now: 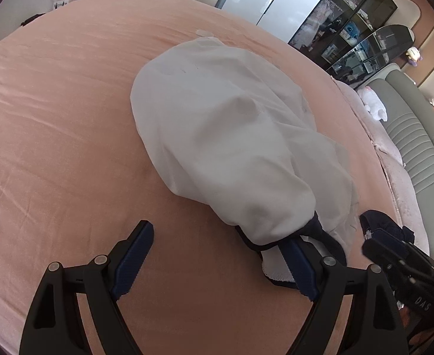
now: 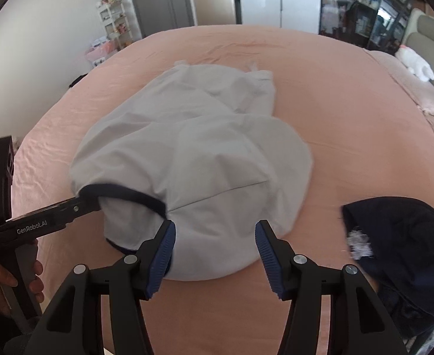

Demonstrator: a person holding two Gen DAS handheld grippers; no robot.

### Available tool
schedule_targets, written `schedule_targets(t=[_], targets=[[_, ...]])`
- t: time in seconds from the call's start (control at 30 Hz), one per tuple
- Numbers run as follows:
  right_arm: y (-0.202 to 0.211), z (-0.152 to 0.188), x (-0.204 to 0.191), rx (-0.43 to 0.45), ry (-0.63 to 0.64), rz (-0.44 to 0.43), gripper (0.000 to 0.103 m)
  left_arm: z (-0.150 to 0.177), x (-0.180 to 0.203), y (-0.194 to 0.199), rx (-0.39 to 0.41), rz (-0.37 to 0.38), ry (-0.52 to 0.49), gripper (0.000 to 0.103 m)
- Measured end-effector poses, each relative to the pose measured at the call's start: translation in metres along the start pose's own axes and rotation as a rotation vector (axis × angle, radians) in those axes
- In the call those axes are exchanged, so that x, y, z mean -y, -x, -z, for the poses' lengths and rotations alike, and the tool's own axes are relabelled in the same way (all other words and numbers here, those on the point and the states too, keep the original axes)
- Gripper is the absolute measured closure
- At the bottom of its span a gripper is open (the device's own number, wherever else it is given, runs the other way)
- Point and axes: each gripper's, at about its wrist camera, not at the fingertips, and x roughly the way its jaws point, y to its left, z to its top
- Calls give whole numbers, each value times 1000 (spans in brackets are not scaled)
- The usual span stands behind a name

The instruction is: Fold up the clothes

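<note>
Both tongs, left (image 1: 217, 261) and right (image 2: 215, 250), gape open beside the soft, limp white navy-trimmed cotton shirt (image 2: 187, 159) on the pink bed (image 1: 54, 148). Its navy collar (image 2: 128, 193) looks the firmest hold.

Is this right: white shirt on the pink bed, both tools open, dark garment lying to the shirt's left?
Wrong side. The dark garment lies to the right of the white shirt, as the right wrist view shows. The rest holds: the shirt is on the pink bed, and the left tool and right tool are both open.
</note>
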Motion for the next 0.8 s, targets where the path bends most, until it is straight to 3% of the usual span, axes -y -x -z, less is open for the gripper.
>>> schedule_targets(t=[0.27,0.43,0.67,0.8], targets=[[-29,-3,-32,-52,91,-4,47,-9,11,15,58,-95,-58,18],[-42,0,-40,-43,175,141,47,-15,25,24,105,-201,-146,18],[-36,5,-32,2,197,291,45,-25,27,32,135,-252,-169,18],[-37,4,-29,-13,164,299,46,-24,22,32,119,-261,-164,18]])
